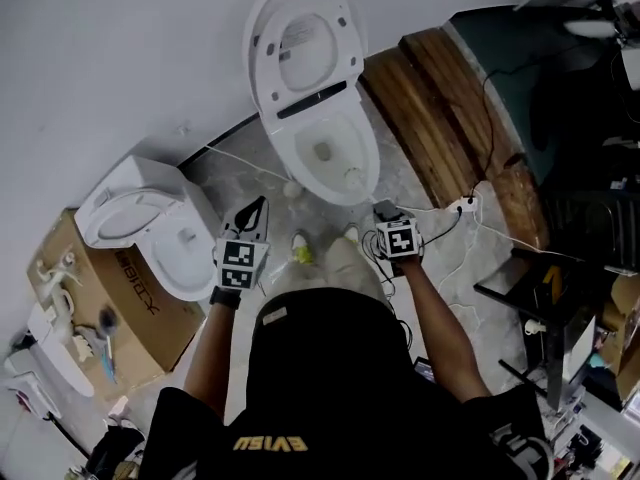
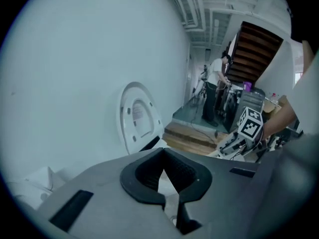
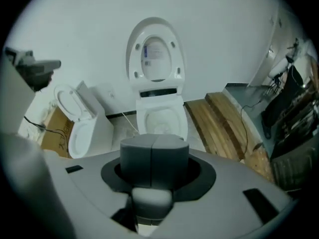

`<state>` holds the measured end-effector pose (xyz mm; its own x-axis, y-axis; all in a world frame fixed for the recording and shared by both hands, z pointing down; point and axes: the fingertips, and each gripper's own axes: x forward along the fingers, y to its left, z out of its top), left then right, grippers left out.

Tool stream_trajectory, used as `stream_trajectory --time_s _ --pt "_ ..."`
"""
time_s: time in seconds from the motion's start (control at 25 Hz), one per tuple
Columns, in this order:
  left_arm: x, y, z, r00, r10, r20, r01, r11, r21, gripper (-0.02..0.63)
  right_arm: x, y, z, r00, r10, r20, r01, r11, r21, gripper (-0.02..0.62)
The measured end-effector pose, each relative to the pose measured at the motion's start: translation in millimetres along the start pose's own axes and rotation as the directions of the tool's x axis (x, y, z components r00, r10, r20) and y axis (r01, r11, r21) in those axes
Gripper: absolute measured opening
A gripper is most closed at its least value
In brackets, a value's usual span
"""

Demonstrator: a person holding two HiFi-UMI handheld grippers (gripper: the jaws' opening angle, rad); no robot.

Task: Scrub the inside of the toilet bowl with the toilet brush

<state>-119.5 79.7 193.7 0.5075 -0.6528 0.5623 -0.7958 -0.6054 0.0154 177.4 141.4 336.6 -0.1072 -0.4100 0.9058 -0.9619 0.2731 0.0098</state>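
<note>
Before the toilet bowl [image 1: 330, 158], left claw [image 1: 262, 202] and right claw [image 1: 385, 211] closed, empty.

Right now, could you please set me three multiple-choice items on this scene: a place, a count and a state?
1. Where do the wooden planks lie?
A) right of the open toilet
B) left of it
C) on the cardboard box

2. How many toilets stand with lids raised?
A) one
B) two
C) three

3. How is the right gripper?
A) open
B) shut on a brush
C) shut, empty

Answers:
1 A, the planks run along the open toilet's right side.
2 B, a second toilet stands to the left, lid also up.
3 C, its jaws meet with nothing between them.
</note>
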Motion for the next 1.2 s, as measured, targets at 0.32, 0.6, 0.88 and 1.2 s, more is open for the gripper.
stream_trajectory --time_s 0.32,0.6,0.88,1.2 --pt "-23.9 -14.2 48.6 0.996 -0.019 0.086 0.022 0.999 -0.042 0.018 -97.6 -21.4 20.9 0.971 0.047 0.236 -0.078 0.989 0.127 0.164" --pt "-13.7 -44.7 83.5 0.984 -0.116 0.132 0.122 0.992 -0.039 0.018 -177.2 -20.2 9.0 0.930 0.006 0.367 -0.081 0.979 0.189 0.164" --pt "-23.5 -71.9 114.7 0.968 -0.157 0.198 0.150 0.987 0.049 0.018 -204.0 -21.2 1.0 0.924 -0.011 0.381 -0.052 0.986 0.156 0.164" --pt "-65.0 -45.6 103.4 0.965 -0.041 0.259 0.039 0.999 0.014 0.018 -188.2 9.8 7.8 0.922 0.045 0.384 -0.131 0.971 0.200 0.164"
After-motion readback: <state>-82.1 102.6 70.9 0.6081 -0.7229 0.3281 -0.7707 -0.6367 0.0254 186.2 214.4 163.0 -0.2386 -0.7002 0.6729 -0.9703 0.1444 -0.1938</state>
